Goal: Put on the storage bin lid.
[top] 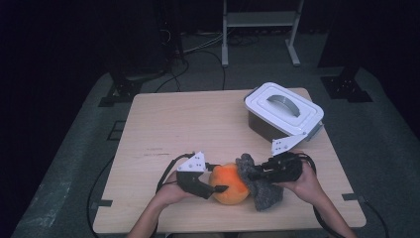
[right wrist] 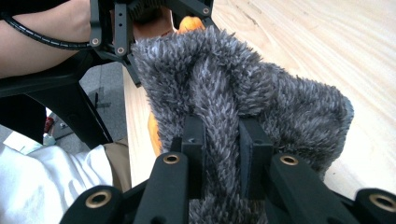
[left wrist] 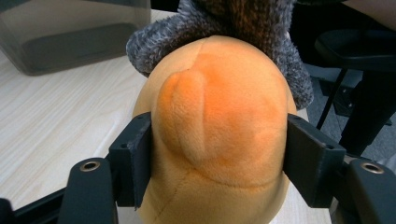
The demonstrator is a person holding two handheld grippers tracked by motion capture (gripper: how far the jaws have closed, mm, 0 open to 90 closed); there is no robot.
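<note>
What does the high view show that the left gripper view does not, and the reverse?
High view alone: the container's white lid, both grey plates, and the right gripper shut on the grey fuzzy cloth. Left gripper view alone: the seam lines on the orange plush ball and how the left gripper presses both its sides. Both share: the ball, the cloth against it, the wooden table and the container.

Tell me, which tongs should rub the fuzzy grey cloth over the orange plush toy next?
Probably the right tongs: they already pinch the grey cloth, which lies against the orange plush toy. The left tongs are busy clamping the toy on both sides, keeping it steady.
</note>
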